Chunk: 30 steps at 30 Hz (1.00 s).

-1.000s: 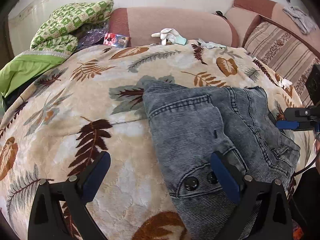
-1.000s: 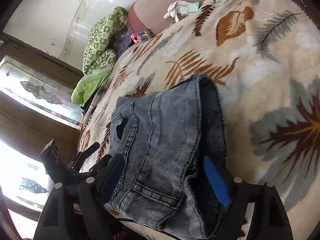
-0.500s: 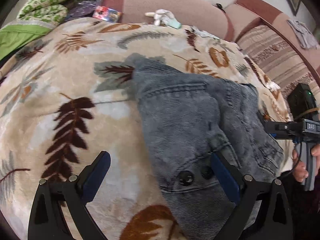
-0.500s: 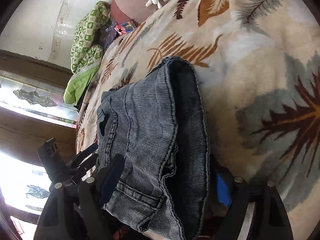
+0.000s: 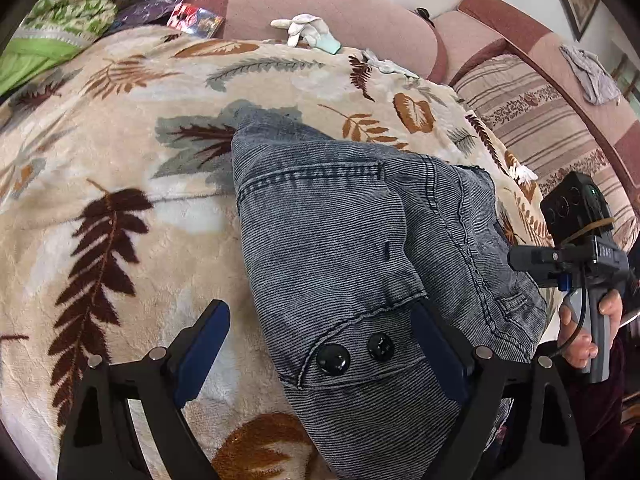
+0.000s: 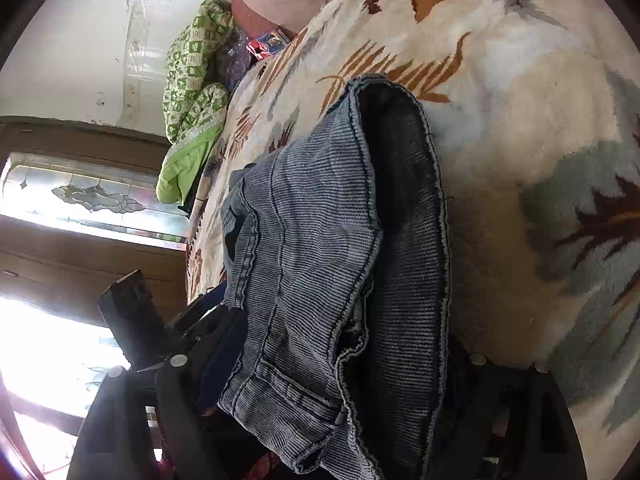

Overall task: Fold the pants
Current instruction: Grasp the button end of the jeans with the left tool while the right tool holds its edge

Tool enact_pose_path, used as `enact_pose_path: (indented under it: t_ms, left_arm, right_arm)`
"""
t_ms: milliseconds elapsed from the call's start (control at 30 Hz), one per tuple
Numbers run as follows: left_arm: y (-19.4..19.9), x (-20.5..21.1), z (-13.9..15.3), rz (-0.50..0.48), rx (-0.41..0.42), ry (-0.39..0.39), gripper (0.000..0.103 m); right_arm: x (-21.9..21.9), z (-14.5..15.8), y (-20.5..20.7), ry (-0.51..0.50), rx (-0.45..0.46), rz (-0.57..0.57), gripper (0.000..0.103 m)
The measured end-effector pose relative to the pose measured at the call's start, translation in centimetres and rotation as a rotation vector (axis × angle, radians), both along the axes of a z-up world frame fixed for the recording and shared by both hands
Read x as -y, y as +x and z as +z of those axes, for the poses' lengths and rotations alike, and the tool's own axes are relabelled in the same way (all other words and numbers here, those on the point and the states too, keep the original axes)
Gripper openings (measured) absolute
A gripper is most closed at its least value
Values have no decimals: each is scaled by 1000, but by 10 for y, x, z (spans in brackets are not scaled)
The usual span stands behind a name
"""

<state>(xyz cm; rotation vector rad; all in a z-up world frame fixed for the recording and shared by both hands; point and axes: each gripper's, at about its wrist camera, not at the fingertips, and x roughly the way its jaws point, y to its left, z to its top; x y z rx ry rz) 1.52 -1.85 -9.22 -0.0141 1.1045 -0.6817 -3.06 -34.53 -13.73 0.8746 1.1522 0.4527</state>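
Leaf-print blanket (image 5: pixel 120 184), folded pants (image 5: pixel 340 240), left gripper (image 5: pixel 320 344) spread, right gripper (image 6: pixel 332 364) grip hidden

Pink sofa (image 5: pixel 332 4), leaf-print blanket (image 5: pixel 120 184), white wall (image 6: pixel 72 32), bright window (image 6: pixel 48 344)

A home living room is shown. A pink upholstered sofa (image 5: pixel 320 12) is seen at 12 o'clock of the left wrist view, with a striped seat cushion (image 5: pixel 540 120) at 2 o'clock. Its seat is covered by a plush leaf-print blanket (image 5: pixel 120 200). A green patterned quilt (image 6: pixel 192 80) is piled at 10 o'clock of the right wrist view, beside a wood-framed decorative glass window (image 6: pixel 80 196) at 9 o'clock.
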Motion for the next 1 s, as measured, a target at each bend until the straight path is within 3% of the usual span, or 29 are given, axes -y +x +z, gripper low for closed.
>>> enact_pose_path:
  t_ms: [167,233,267,333,500,733,867,933,1000]
  left_arm:
    - [-1,-3,-5,28,-66,-47,92]
    - [-3,-3,-7,-27,-158,-136,92]
    - [-6,-1,-7,-40,-166,-134,93]
    - [-12,5,-6,-65,-137,-80,93]
    - [-8,0,-6,-50,-175,-129,92]
    - [-1,8,-5,-21,-132,-142,77]
    - [-2,13,-2,-20,-105,-127,73]
    - [-1,17,0,-24,-101,-107,73]
    - [4,20,-4,-14,-134,-91,81]
  right_arm:
    - [-8,2,0,-52,20,22,85]
    - [-11,3,2,-56,24,22,85]
    - [-12,2,4,-52,23,20,85]
    - [-9,0,3,-42,22,18,85]
    - [-6,-2,3,-34,20,19,86]
    - [-22,3,3,-71,70,42,89]
    - [-37,8,-1,13,108,80,86]
    - [-48,14,-3,14,148,101,86]
    - [-54,15,-3,-71,154,105,85]
